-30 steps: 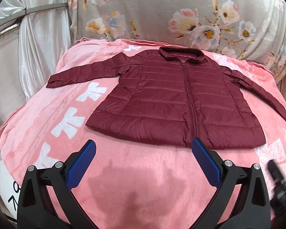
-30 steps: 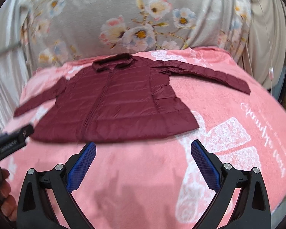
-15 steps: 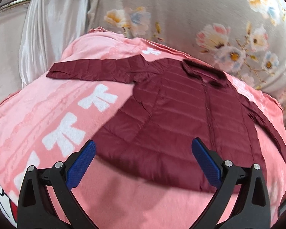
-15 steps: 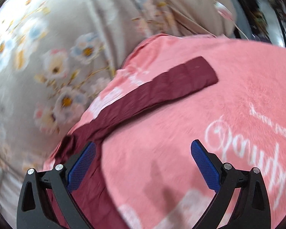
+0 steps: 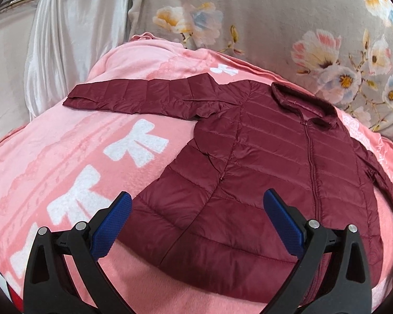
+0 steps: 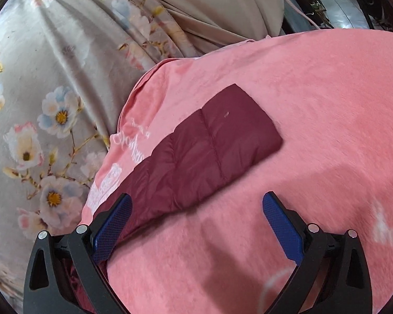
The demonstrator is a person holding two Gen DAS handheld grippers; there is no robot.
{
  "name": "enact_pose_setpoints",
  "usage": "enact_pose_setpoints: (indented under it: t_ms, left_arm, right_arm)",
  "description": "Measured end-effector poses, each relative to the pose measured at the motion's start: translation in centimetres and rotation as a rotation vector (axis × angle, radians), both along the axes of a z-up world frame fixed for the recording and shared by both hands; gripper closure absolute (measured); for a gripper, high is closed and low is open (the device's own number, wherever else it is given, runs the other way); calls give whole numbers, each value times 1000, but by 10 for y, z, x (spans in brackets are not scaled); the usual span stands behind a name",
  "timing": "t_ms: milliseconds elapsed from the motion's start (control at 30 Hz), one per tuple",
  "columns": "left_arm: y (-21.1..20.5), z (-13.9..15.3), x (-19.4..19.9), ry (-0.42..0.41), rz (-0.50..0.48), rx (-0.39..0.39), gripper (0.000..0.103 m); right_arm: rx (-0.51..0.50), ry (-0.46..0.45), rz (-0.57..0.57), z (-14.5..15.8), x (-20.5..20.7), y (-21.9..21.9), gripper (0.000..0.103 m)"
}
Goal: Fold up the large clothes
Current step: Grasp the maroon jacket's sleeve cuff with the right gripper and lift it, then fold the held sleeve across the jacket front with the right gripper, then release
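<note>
A: What does the left view show that the right one doesn't?
B: The whole maroon jacket [image 5: 269, 162], zipped, flat on the pink blanket [image 5: 65, 162]. The right view shows only one sleeve [image 6: 209, 151].
A: And the jaws?
B: Left gripper [image 5: 196, 222] and right gripper [image 6: 196, 225] both gape, empty.
A: Changed since earlier?
B: The right gripper is nearer the cuff.

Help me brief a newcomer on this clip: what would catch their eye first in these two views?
First the dark red puffer jacket, spread flat and zipped on the pink blanket, one sleeve stretched out sideways. In the right wrist view its other sleeve lies just ahead of the open right gripper. Behind the blanket hangs a grey floral fabric; the left gripper is open over the hem.
</note>
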State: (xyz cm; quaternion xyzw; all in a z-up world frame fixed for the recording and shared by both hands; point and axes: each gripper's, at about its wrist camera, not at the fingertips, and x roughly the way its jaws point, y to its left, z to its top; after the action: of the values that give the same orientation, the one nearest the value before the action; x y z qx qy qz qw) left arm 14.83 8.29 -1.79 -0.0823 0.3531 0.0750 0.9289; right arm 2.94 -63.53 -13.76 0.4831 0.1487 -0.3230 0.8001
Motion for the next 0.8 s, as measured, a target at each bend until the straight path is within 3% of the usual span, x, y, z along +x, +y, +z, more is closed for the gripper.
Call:
enact_pose_setpoints:
  t_ms: [67, 100, 133, 200, 300, 367, 567, 667, 800]
  left_arm:
    - [-2, -3, 5, 6, -3, 7, 5]
    - [-2, -4, 5, 5, -3, 8, 5]
    - [-3, -5, 7, 3, -3, 10, 5]
    - [-4, -6, 11, 0, -2, 18, 5]
    - [-4, -6, 16, 0, -1, 27, 5]
    - [-4, -5, 20, -6, 3, 36, 5]
    - [3, 1, 28, -35, 29, 31, 5]
    - [6, 3, 30, -43, 34, 17, 5]
    - [10, 7, 31, -57, 36, 9, 5]
  right_arm:
    - [-1, 4, -21, -2, 6, -7, 19]
    - [5, -3, -17, -4, 9, -10, 32]
    - [23, -11, -13, -7, 13, -15, 39]
    - [65, -36, -19, -13, 20, -23, 70]
    - [103, -82, -12, -17, 30, -27, 95]
    - [68, -91, 3, -6, 39, -22, 97]
    - [-156, -194, 194, 67, 85, 31, 98]
    - [-254, -249, 363, 104, 123, 83, 98]
    - [-337, -281, 568, 130, 167, 156, 98]
